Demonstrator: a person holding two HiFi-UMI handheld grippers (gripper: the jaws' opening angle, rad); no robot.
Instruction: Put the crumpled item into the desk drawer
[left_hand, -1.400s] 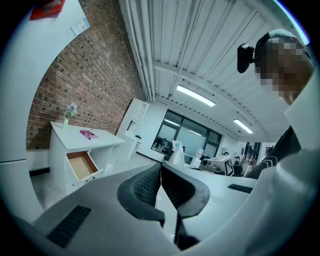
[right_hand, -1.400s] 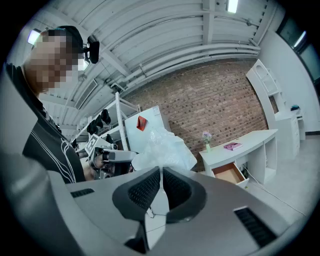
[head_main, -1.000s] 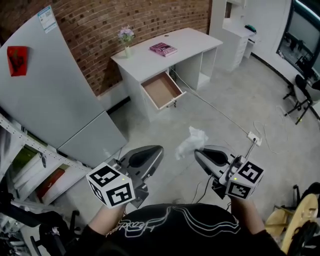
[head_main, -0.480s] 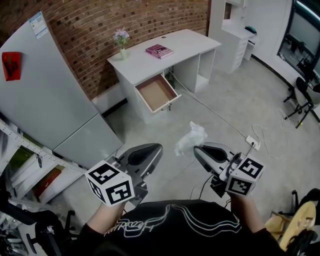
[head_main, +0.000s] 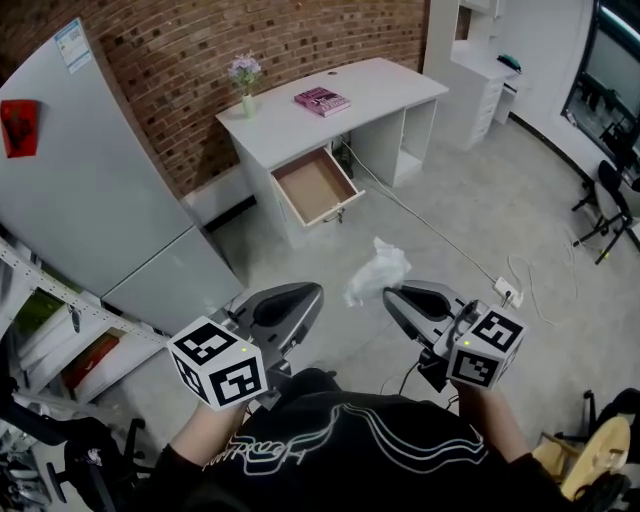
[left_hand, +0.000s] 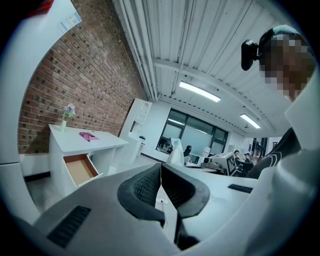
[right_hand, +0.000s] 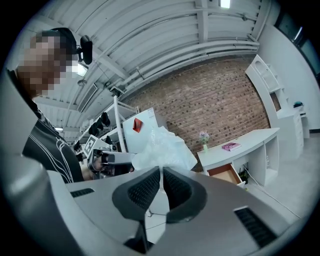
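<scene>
Holding the crumpled item (head_main: 376, 270) by its near edge, the right gripper (head_main: 388, 295) in the head view hangs above the floor (head_main: 480, 200), well apart from the white table (head_main: 370, 95). The table's drawer (head_main: 315, 185) stands pulled open and looks bare. The left gripper (head_main: 315, 292) hovers beside the right one.

In the left gripper view its fingers (left_hand: 145, 187) are clenched together on nothing, with the drawer far off at the left.

In the right gripper view the fingers (right_hand: 142, 190) grasp a tail of the crumpled item, which billows above them.

I judge this the carrying step. The next move calls for bringing the item over the open drawer, lowering it inside, then letting go.
</scene>
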